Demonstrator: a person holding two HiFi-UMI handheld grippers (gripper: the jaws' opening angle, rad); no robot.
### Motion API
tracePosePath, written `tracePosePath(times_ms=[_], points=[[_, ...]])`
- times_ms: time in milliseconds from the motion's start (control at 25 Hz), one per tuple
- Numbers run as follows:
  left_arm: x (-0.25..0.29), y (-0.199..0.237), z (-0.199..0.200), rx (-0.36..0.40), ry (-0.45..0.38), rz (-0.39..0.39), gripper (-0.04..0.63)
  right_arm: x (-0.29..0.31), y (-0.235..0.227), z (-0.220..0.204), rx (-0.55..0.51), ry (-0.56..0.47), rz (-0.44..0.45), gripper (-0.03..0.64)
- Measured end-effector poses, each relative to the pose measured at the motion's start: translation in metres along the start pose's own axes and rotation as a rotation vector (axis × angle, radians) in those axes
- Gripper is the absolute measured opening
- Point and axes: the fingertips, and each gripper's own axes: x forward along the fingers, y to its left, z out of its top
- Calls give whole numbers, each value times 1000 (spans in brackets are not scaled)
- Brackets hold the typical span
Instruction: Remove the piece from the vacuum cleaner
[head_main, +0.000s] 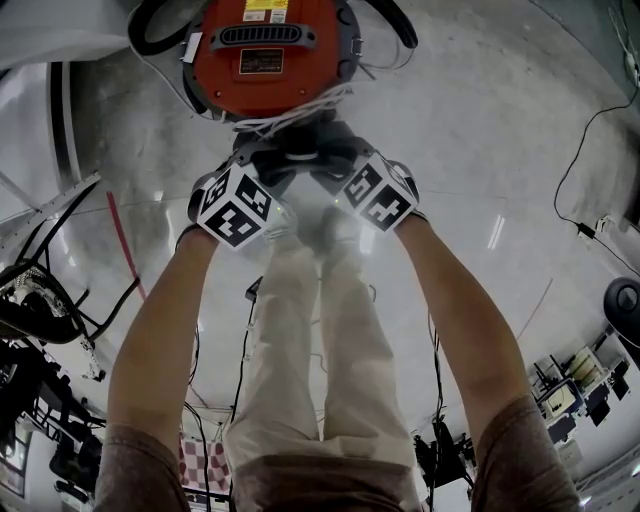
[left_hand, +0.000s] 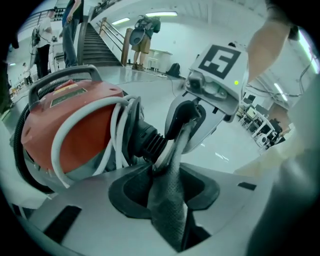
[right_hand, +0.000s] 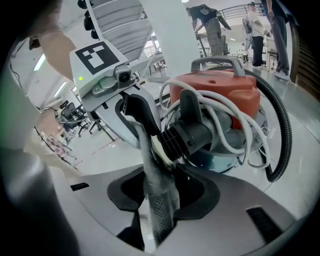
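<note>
- Head view looks steeply down on the orange vacuum cleaner (head_main: 265, 50) standing on the shiny floor (head_main: 480, 130). Both sets of tongs meet just below it, above the person's trousered legs (head_main: 320, 330).
- Left tongs (left_hand: 161, 161): the two dimpled pads lie nearly together (only a sliver shows between them). Their tips pinch the pale lip at the end of the black ribbed hose plug (left_hand: 147, 137).
- Right tongs (right_hand: 156, 150): I get much the same picture from the other side, with the pads drawn close and the tips nipping that pale lip right beside the ribs.
- The two sets of tips come in from opposite sides and all but touch each other at the plug.
- The hose plug sits low in the front of the vacuum cleaner, seated and not pulled out.
- A white cable (left_hand: 120, 145) is wound in several turns round the body and passes just beside the plug.
- A black ribbed hose (right_hand: 286, 135) curves down the far side (seen in the right gripper view).
- Behind all this I can see a staircase (left_hand: 95, 45) and a few people (left_hand: 142, 37) standing well away.
</note>
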Motion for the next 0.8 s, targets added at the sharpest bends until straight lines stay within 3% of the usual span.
tracePosePath(times_ms=[40,200,400,600,800], points=[[0,-1,-1,-9,0,2,129,0,1,-2,12,0,-1,126],[-2,-1,-2,-56,-10,21,123,-1,2,-3,63,-19,-14,121],[-4,-3,-3,-61,1,54,94,-1,2,-4,96,-23,-17,112],[-7,-5,-4,-167,-25,51,77,-4,4,-4,165,-45,-39,101],[-9,-7,-6,-172,-19,61,69,-4,6,-5,192,-59,-50,81]])
